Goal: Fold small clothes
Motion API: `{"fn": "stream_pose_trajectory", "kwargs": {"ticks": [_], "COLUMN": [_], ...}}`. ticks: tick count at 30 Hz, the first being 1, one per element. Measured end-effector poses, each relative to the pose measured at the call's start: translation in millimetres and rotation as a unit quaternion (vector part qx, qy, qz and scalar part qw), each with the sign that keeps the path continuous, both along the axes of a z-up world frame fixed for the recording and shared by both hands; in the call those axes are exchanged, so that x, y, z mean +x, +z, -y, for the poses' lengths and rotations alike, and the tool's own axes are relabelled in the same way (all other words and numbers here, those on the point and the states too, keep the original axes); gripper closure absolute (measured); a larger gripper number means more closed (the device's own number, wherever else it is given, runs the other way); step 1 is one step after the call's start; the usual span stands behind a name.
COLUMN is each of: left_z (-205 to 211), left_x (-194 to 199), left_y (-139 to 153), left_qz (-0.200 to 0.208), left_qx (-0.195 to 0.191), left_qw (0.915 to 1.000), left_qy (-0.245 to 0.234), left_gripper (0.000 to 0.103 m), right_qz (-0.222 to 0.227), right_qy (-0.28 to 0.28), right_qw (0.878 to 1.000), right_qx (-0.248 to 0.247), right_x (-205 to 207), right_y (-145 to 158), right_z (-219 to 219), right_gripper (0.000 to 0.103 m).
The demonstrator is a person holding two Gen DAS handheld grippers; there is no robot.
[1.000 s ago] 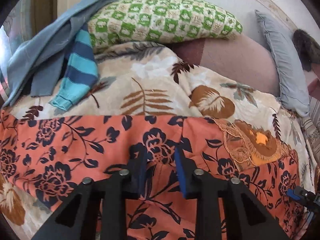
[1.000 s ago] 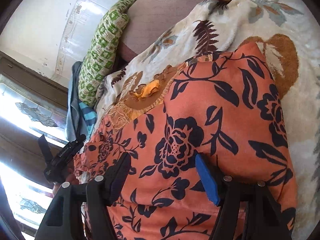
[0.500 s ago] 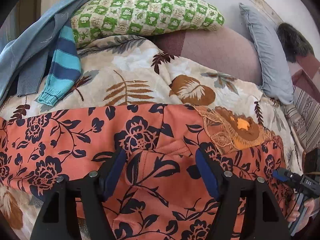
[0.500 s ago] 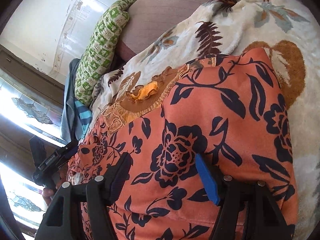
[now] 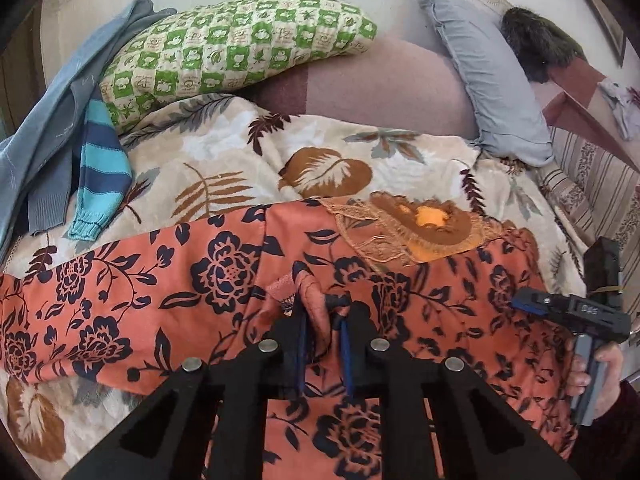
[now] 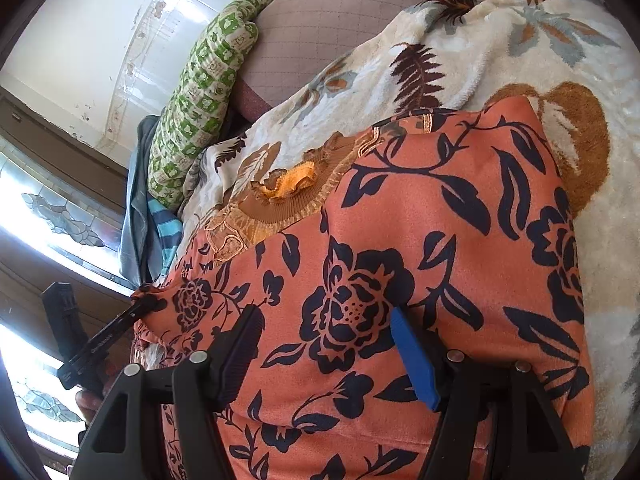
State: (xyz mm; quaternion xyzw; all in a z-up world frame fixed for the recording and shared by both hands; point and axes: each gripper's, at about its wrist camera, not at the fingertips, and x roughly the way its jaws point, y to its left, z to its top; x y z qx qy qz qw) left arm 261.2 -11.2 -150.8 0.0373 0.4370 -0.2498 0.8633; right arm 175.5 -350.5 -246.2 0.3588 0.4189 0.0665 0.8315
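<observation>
The orange floral garment [image 5: 224,280] lay spread across the leaf-print blanket [image 5: 248,160] on the bed, largely unfolded, with its embroidered neckline [image 5: 416,232] showing and one sleeve stretched out flat to the left. The left gripper [image 5: 322,320] had its jaws pinched shut on a bunched ridge of the cloth near its middle. The right gripper [image 6: 324,344] hovered over the garment's other side, jaws spread wide and holding nothing. Judging from this, folding had barely begun; nearly every fold remained.
</observation>
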Motion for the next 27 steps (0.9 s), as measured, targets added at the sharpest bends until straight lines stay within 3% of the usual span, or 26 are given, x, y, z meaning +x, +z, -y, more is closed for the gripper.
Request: {"fn": "stream_pose_trajectory", "kwargs": {"ticks": [5, 8, 11, 15, 17, 22, 24, 26, 27], "left_z": [32, 40, 23, -28, -52, -76, -77, -75, -72], "left_x": [-22, -1, 57, 99, 91, 46, 27, 12, 8], "left_y": [74, 98, 70, 13, 0, -18, -22, -28, -30], "left_qz": [0.002, 0.015, -0.076, -0.101, -0.103, -0.112, -0.105, -0.096, -0.089], "left_qx": [0.025, 0.066, 0.069, 0.138, 0.119, 0.042, 0.013, -0.016, -0.022], "left_qw": [0.9993, 0.9977, 0.9914, 0.9605, 0.9581, 0.9702, 0.9739, 0.976, 0.9769], "left_qy": [-0.028, 0.004, 0.081, 0.22, 0.239, 0.211, 0.201, 0.195, 0.193], "left_gripper": [0.089, 0.084, 0.076, 0.073, 0.073, 0.072, 0.06, 0.031, 0.03], "right_qz": [0.0, 0.002, 0.002, 0.001, 0.0, -0.002, -0.001, -0.001, -0.001], "right_qy": [-0.004, -0.006, -0.008, -0.005, -0.005, -0.008, -0.008, -0.009, -0.01], "right_qw": [1.0, 1.0, 1.0, 1.0, 1.0, 1.0, 1.0, 1.0, 1.0], "right_qx": [0.003, -0.001, 0.0, -0.013, -0.012, -0.01, -0.014, -0.014, -0.012], "right_x": [-2, -4, -5, -2, -2, -1, -2, -2, -3], "right_y": [1, 2, 2, 3, 3, 3, 3, 3, 3], "right_z": [1, 0, 0, -2, -2, -2, -3, -4, -4], "right_gripper": [0.033, 0.033, 0.033, 0.033, 0.033, 0.033, 0.033, 0.033, 0.033]}}
